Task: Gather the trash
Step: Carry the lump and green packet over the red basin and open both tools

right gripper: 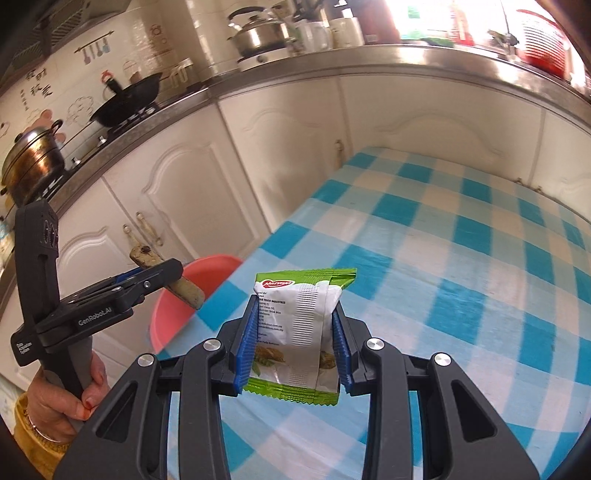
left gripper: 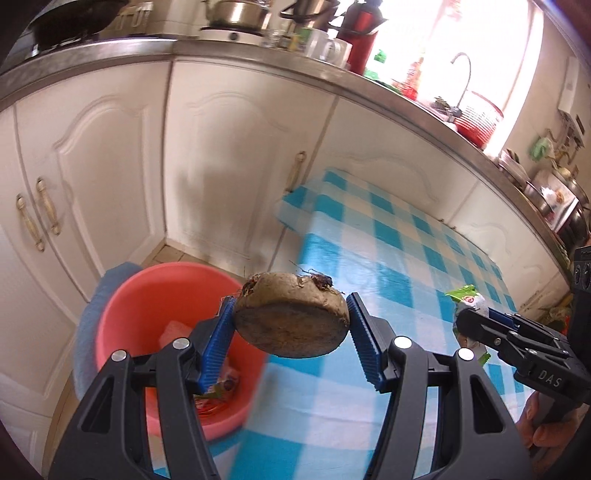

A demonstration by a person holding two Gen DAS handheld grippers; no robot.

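My left gripper (left gripper: 291,321) is shut on a brown cut piece of root vegetable (left gripper: 291,317) and holds it in the air at the table's left edge, beside the red bucket (left gripper: 147,295). The bucket stands on the floor and holds some wrappers. My right gripper (right gripper: 295,332) is shut on a green and white snack packet (right gripper: 295,321) above the checked tablecloth. The left gripper with the vegetable piece (right gripper: 173,280) also shows in the right wrist view, over the bucket (right gripper: 192,291). The right gripper with its packet (left gripper: 471,306) shows in the left wrist view.
A table with a blue and white checked cloth (left gripper: 388,258) fills the right side. White kitchen cabinets (left gripper: 229,166) run behind it under a steel counter with pots, a kettle (right gripper: 258,33) and a wok (right gripper: 129,99). A blue cloth (left gripper: 88,321) lies beside the bucket.
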